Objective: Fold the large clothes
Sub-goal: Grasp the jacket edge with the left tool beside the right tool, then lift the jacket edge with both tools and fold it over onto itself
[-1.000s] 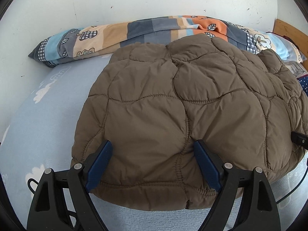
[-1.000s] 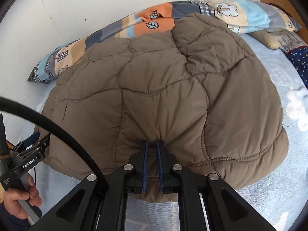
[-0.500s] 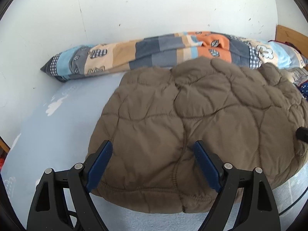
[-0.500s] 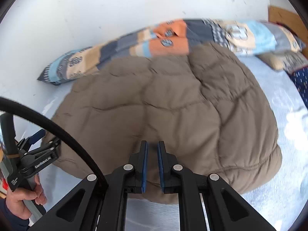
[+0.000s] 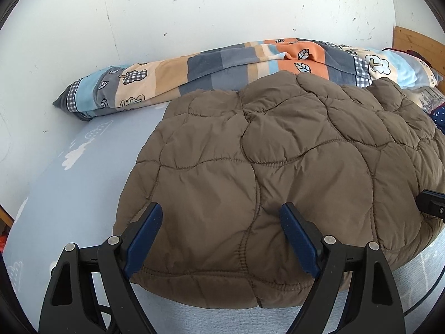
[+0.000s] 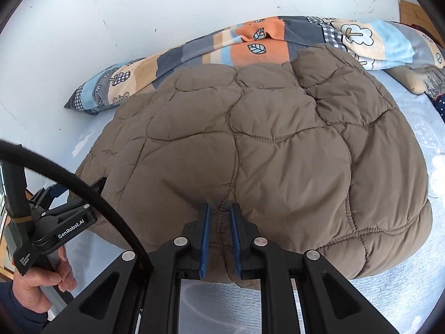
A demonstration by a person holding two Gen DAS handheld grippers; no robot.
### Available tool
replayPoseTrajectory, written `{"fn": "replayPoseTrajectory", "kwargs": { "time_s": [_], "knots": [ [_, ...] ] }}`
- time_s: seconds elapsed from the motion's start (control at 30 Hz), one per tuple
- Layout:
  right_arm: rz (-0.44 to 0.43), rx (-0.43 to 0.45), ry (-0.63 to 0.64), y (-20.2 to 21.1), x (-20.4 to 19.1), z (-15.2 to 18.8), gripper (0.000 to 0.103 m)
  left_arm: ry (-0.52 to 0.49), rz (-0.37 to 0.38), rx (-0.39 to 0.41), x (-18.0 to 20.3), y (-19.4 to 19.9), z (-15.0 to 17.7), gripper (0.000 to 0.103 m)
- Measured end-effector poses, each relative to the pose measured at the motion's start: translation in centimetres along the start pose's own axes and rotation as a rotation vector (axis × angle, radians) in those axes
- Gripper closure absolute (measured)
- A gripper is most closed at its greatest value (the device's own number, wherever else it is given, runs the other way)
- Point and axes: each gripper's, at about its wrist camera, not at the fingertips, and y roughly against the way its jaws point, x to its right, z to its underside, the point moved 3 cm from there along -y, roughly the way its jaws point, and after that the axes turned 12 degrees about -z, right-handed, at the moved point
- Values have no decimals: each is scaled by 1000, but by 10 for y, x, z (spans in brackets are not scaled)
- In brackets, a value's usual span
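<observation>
1. White, lightly scuffed wall (image 5: 194,14) backs a bed with a pale blue, cloud-printed sheet (image 5: 64,194), seen by both wrist cameras.
2. On that sheet lies the brown quilted puffer jacket (image 5: 278,153), folded into a thick, rounded bundle; its near hem sits close to the bed's front edge.
3. Beyond the jacket, against the wall, runs a long patchwork blanket roll in orange, grey, beige and light blue (image 5: 222,64); the jacket's far edge touches or overlaps it.
4. The left gripper (image 5: 219,225) points down at a slant over the jacket's near-left corner. Its blue-padded fingers (image 5: 144,231) stand wide apart, with quilted fabric below the gap; whether the pads touch it is unclear.
5. The right gripper (image 6: 218,233) also slants downward, at the middle of the jacket's near hem. Its jaws are narrow and opening, with a seam ridge of the jacket between the blue pads; any remaining contact is hard to judge.
6. Left of the jacket in the right wrist view, a hand (image 6: 41,284) in a dark sleeve holds the left gripper's black handle, and a black cable (image 6: 83,189) arcs across.
</observation>
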Motion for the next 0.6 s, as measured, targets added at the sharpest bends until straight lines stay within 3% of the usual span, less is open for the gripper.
{"fn": "replayPoseTrajectory", "kwargs": {
  "time_s": [0.37,0.6],
  "knots": [
    [-4,-24,-12,-8,7,2,89,-11,4,-6,2,-4,5,16],
    [-22,0,-15,6,5,-9,89,73,2,-3,-27,-2,-11,17]
  ]
}}
